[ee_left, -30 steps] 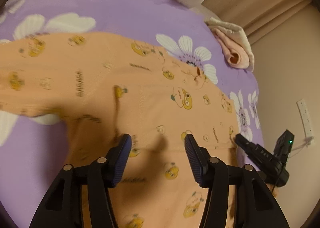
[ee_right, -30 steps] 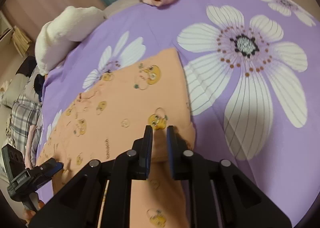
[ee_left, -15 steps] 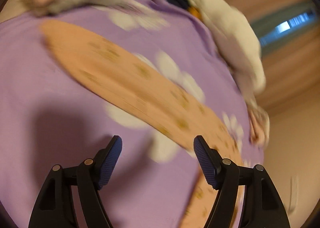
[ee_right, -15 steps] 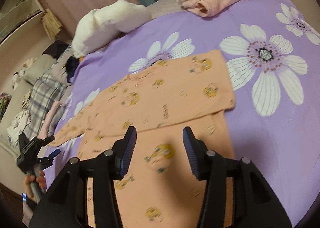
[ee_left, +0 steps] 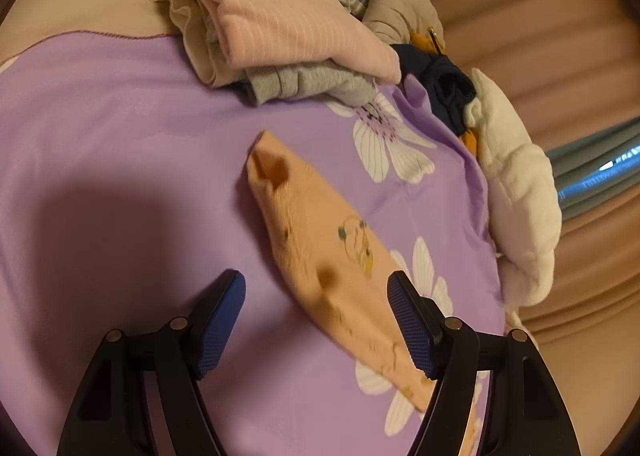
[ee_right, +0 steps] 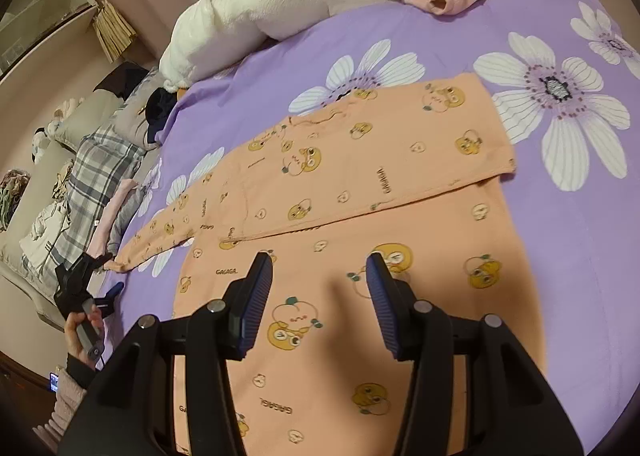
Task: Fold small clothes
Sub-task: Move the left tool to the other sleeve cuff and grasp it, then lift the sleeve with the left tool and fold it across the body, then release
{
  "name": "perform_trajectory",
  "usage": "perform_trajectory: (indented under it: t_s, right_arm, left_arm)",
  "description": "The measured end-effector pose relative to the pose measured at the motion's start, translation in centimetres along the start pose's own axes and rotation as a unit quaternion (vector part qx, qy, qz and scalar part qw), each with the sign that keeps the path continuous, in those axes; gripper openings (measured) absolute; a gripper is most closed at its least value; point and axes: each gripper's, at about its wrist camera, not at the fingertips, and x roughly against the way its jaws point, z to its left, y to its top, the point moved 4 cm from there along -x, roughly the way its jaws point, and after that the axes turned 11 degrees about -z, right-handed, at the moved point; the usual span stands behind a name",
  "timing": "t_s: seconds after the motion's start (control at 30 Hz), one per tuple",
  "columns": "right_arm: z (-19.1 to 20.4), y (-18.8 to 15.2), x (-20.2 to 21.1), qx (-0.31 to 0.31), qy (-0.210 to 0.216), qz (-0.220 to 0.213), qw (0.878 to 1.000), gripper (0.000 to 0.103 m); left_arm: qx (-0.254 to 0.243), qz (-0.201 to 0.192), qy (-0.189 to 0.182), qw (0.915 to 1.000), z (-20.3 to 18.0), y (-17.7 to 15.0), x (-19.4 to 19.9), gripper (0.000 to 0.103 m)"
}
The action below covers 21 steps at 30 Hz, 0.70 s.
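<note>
A: How are the tongs seen?

B: The left gripper [ee_left: 316,320] is spread wide with nothing pinched; the orange sleeve [ee_left: 320,244] is stretched diagonally just ahead of the blue pads, its cuff toward the middle of the frame. The right gripper [ee_right: 320,296] is spread too, empty, held above the lower body of the orange shirt [ee_right: 360,215].

A: Where is the shirt laid?

B: On the purple flowered sheet [ee_right: 580,256], centre of the right view, its upper half already doubled over, one sleeve left trailing to the left edge.

A: Which step is judged in hand?

B: The sleeve fold, probably. The cuff must be pinched cleanly and the sleeve carried across onto the body; the other clothes piled [ee_left: 280,15] at the top of the left view should be avoided.
</note>
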Motion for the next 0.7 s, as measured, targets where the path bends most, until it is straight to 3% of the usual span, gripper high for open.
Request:
perform_trajectory:
  t_s: [0.33,0.4,0.63,0.7]
  right_arm:
    - [2.4,-0.9,-1.5,0.021,0.003,0.031,0.999,0.05]
    - [2.9,-1.0,-1.8,0.025,0.004,0.037,0.999,0.05]
    - [5.6,-1.9,-2.6,0.052,0.009,0.053,0.997,0.05]
    - [6.2,-2.0,-2.8,0.055,0.012,0.056,0.997,0.05]
  left_arm:
    - [-0.031,-0.011,0.04,0.9987,-0.6,1.8,-2.0,0.072]
    - [-0.037,-0.008,0.043,0.9983,-0.4,1.9,-2.0,0.066]
    - [-0.027,0.012,0.046,0.9985,1.4,2.5,-1.7,0.024]
    - [-0.018,0.019,0.042,0.9988,2.2,2.7,-1.6,0.017]
